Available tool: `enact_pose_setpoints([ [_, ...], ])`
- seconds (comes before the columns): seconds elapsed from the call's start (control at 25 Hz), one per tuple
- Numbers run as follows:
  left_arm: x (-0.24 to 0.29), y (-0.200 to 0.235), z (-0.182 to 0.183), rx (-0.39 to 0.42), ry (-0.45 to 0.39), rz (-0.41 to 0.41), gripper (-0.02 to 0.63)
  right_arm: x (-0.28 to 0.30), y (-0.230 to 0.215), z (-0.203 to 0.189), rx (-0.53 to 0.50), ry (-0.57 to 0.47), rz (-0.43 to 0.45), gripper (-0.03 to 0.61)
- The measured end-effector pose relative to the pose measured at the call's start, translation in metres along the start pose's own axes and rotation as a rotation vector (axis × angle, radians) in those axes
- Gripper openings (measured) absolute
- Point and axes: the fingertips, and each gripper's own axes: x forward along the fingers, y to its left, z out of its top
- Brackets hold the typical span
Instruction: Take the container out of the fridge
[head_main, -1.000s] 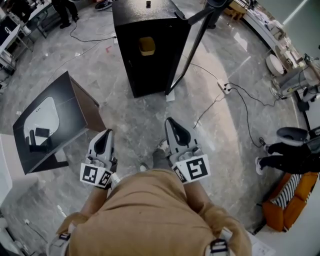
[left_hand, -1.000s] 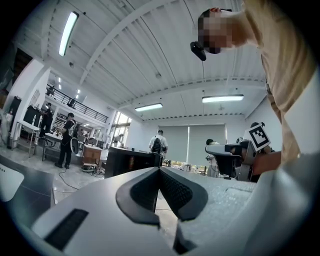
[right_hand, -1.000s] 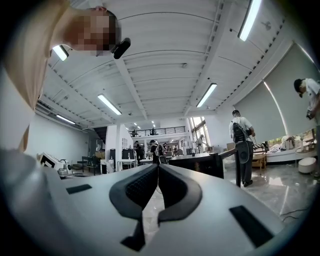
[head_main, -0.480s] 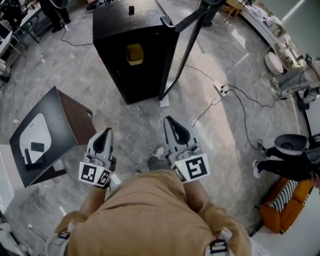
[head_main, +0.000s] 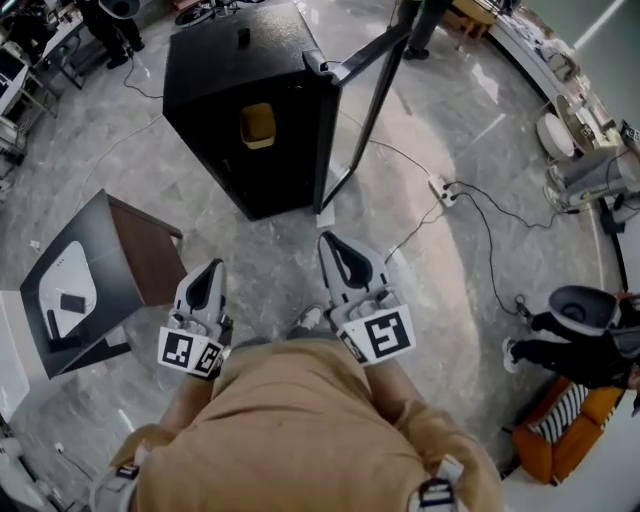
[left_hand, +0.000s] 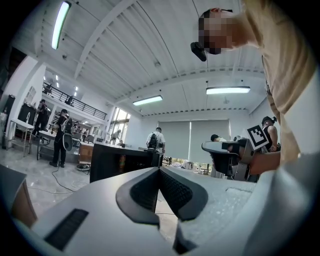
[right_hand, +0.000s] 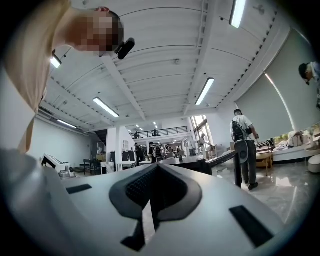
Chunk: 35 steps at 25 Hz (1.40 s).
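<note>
Container prob. in fridge; L gripper, R gripper closed

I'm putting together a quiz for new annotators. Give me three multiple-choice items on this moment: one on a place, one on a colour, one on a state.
1. Where is the small yellow container?
A on the grey floor
B inside the black box-shaped fridge
C on top of the fridge

2. What colour are the fridge's outer walls?
A white
B black
C red

3. How does the fridge's framed door stand?
A swung open
B shut
C taken off and lying flat

Answers:
1 B: the container shows in the fridge's open front.
2 B: the top and sides are black in the head view.
3 A: the door juts out from the fridge's front corner, leaving the front open.
</note>
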Motion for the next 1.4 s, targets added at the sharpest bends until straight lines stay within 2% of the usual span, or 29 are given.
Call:
enact_pose_setpoints([
  [0.36, 0.032, -0.009, 0.001, 0.013, 0.009, 0.022, 0.002, 0.011, -0.037, 0.0, 0.018, 0.0, 0.021, 0.0],
  [0.76, 0.044, 0.007, -0.004, 0.005, 0.016, 0.048, 0.002, 0.032, -0.042, -0.001, 0.025, 0.001, 0.039, 0.0],
  [1.2, 0.072, 0.052, 0.002, 0.024, -0.008, 0.051, 0.002, 0.073, -0.05, -0.011, 0.011, 0.026, 0.029, 0.0],
  [1.4, 0.093, 0.089, 0.0, 0.063, 0.029, 0.073, 0.002, 0.098, -0.05, -0.018, 0.007, 0.045, 0.041, 0.0],
])
